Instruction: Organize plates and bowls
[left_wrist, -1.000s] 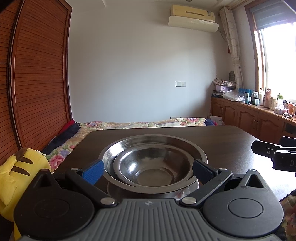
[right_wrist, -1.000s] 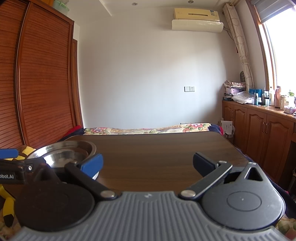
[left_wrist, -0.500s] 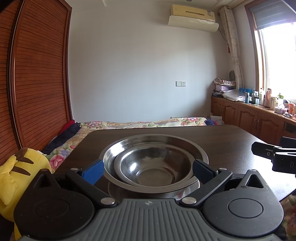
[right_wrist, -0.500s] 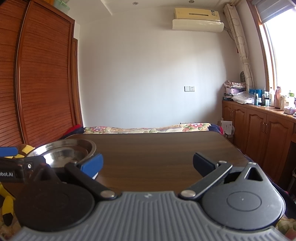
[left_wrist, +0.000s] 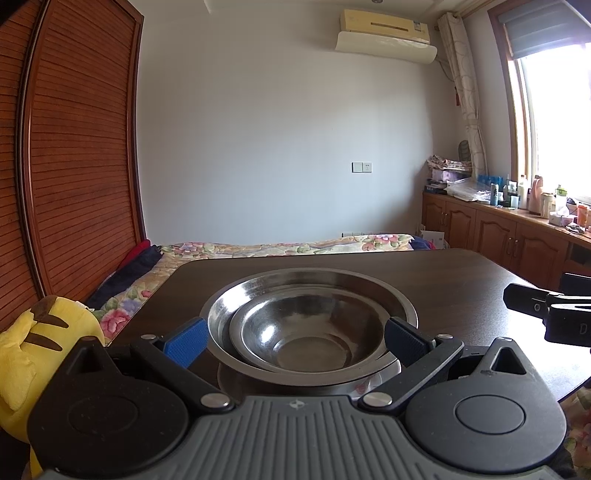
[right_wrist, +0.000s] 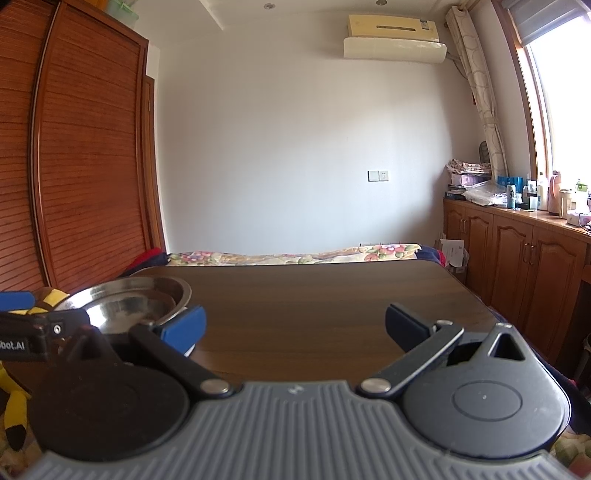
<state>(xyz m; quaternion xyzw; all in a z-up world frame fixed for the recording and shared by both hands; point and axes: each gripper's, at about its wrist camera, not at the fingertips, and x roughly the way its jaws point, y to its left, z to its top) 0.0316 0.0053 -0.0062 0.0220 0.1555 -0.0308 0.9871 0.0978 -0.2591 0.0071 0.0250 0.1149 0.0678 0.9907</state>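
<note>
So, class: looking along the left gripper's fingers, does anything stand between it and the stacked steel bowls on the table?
Nothing visible does. The left gripper is open, its fingers on either side of the near rim of the large bowl, with the small bowl nested inside it. The right gripper is off to the side, over bare table.

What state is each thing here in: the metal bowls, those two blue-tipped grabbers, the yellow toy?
Large stainless steel bowl: upright on the dark wooden table.
Smaller stainless steel bowl: nested inside the large one, nothing in it.
Left gripper: open, fingers flanking the bowls.
Right gripper: open, holding nothing.
Yellow plush toy: beside the table's left edge.
</note>
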